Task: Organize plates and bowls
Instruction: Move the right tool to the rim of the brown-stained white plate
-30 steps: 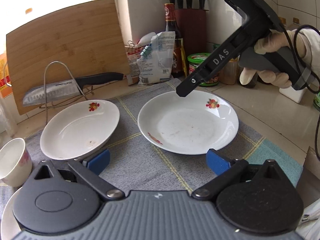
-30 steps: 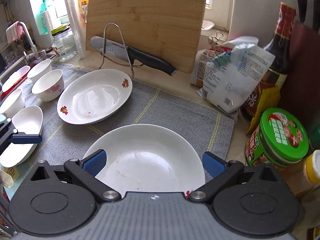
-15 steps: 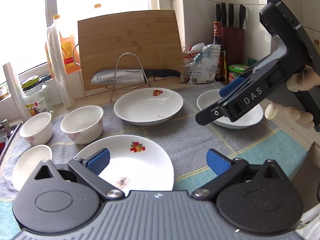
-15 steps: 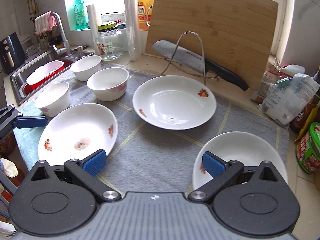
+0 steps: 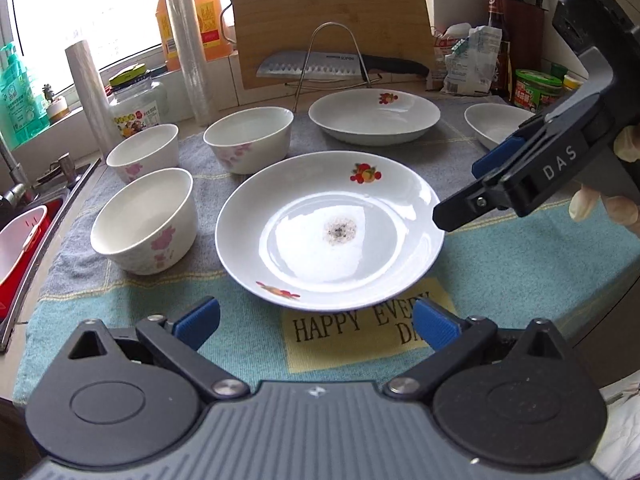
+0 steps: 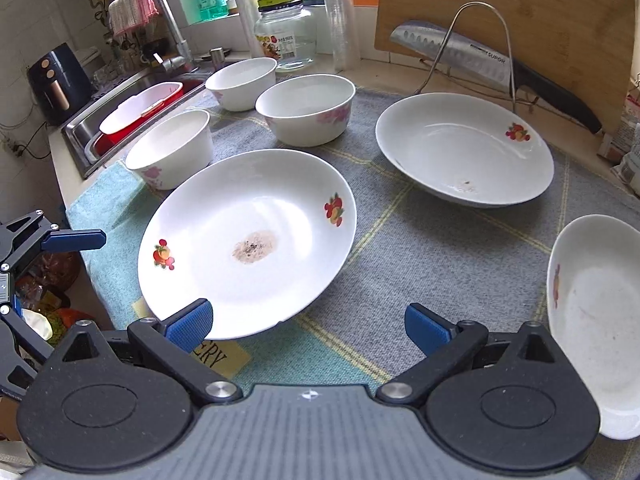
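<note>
A white plate [image 5: 330, 228] with fruit prints and a brown crumb stain lies on the towel mat, just ahead of my left gripper [image 5: 316, 324], which is open and holds nothing. My right gripper [image 5: 468, 186] hovers open over that plate's right rim. In the right wrist view the same plate [image 6: 248, 240] lies under the left finger of my open right gripper [image 6: 308, 326]. A second plate [image 6: 464, 148] sits at the back and a third plate [image 6: 592, 320] at the right. Three flowered bowls [image 5: 146, 220] [image 5: 144, 152] [image 5: 248, 138] stand separately on the left.
A knife [image 5: 340, 66] rests on a wire rack in front of a bamboo board [image 5: 332, 12]. A sink [image 6: 132, 108] with a red basin is at the left. A jar [image 6: 290, 36], film rolls and bottles line the back. The mat's front edge is close.
Both cameras swung left and pulled back, from the right-hand plate to the stained plate at the front. Bowls and sink came into view. Both grippers stayed open.
</note>
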